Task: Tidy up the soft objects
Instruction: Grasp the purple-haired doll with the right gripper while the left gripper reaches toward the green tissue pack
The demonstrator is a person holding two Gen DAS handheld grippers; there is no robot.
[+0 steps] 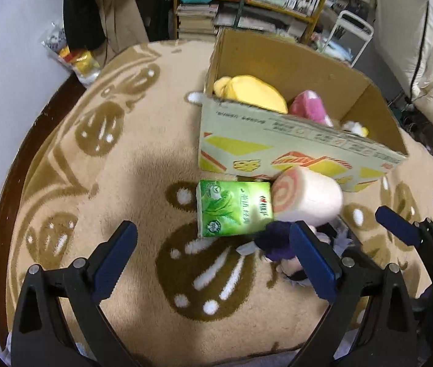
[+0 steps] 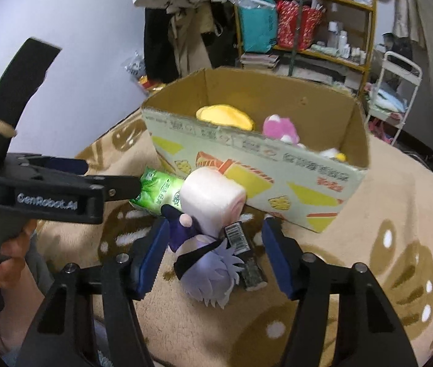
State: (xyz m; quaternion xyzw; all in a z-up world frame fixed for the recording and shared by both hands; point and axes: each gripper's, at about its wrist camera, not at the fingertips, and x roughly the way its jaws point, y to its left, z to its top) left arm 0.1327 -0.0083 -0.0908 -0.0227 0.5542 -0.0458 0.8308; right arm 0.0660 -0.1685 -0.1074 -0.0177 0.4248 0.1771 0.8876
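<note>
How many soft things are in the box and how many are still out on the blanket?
In the cardboard box: 3 (yellow plush, pink plush, small white and yellow plush)
On the blanket: 3 (green tissue pack, swirl roll plush, purple doll)
Total: 6

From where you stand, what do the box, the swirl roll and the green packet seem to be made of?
The box looks like corrugated cardboard: brown matte inside, printed outside, torn rim. The swirl roll seems to be plush or foam, with a soft, fuzzy, matte surface. The green packet appears to be wrapped in thin plastic film, since light glints on it; probably tissues, though that is uncertain.
</note>
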